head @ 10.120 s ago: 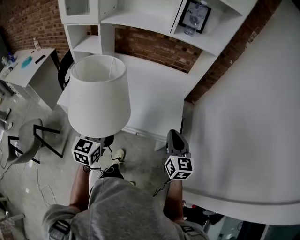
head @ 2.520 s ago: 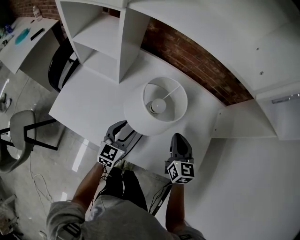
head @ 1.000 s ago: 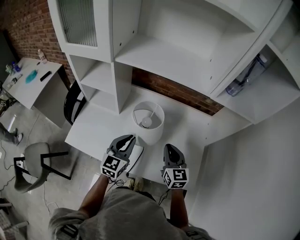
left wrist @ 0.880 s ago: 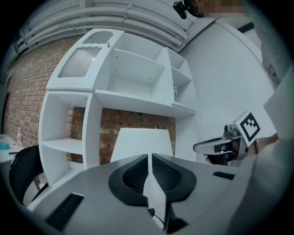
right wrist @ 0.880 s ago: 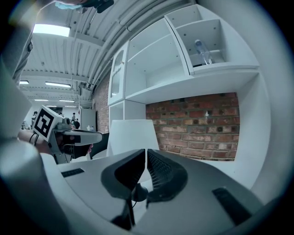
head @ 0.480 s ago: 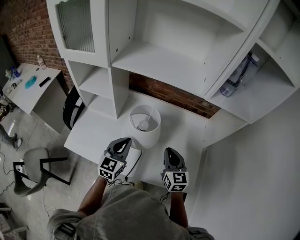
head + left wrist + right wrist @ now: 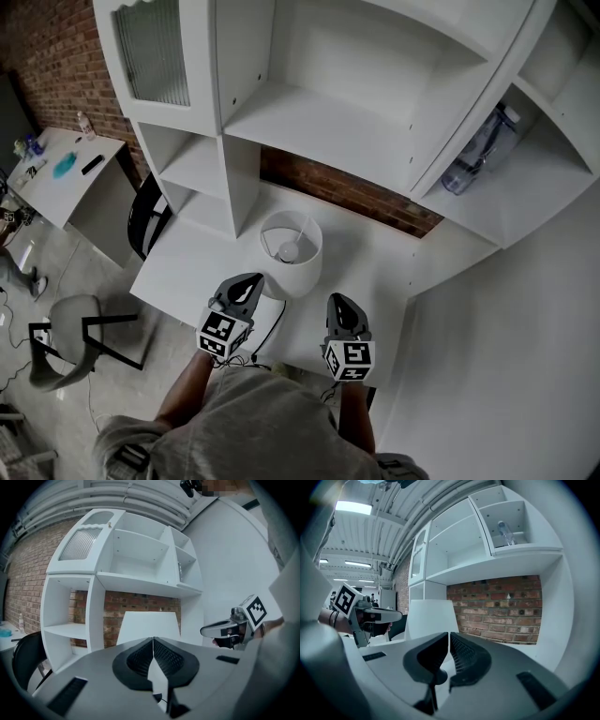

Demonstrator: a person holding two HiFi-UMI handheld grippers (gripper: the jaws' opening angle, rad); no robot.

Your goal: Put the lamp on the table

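Lamp (image 7: pixel 292 253) stands on the table (image 7: pixel 187 267), bottle (image 7: pixel 473 155) in a cubby (image 7: pixel 548 183); left gripper (image 7: pixel 249 281) and right gripper (image 7: pixel 337 302) jaws closed together.

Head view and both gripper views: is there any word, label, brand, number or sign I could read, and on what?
No readable words or numbers anywhere.
Cube on the left gripper and cube on the right gripper: black-and-white square patterns, no letters.
Bottle on the shelf: any label too small to read.
Lamp: plain white shade, no print.
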